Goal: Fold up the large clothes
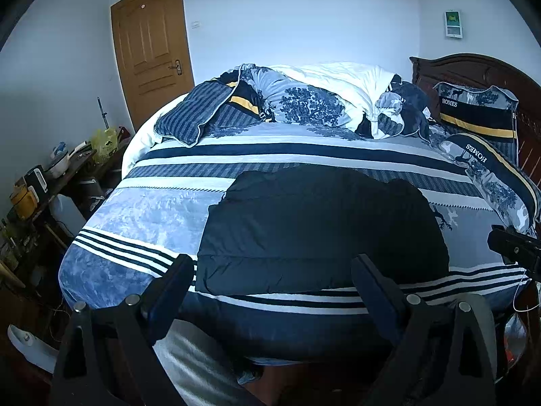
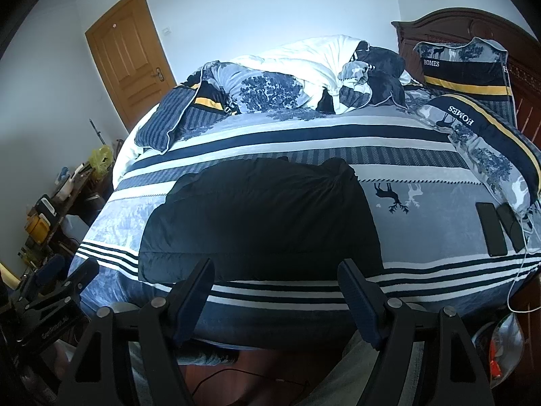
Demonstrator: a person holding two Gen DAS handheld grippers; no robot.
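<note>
A dark padded jacket (image 1: 321, 226) lies folded into a compact block on the bed's striped blue-and-white cover, near the front edge; it also shows in the right wrist view (image 2: 260, 220). My left gripper (image 1: 274, 274) is open and empty, held above the bed's front edge just short of the jacket's near hem. My right gripper (image 2: 275, 277) is open and empty, at the same near hem. The right gripper's body shows at the right edge of the left wrist view (image 1: 514, 247), and the left gripper's body (image 2: 50, 291) at the lower left of the right wrist view.
A crumpled duvet (image 1: 321, 98) and pillows (image 1: 476, 111) lie at the far side by the wooden headboard (image 1: 473, 71). Two phones (image 2: 492, 230) lie on the bed at right. A cluttered side table (image 1: 57, 176) stands at left, with a door (image 1: 152, 47) behind.
</note>
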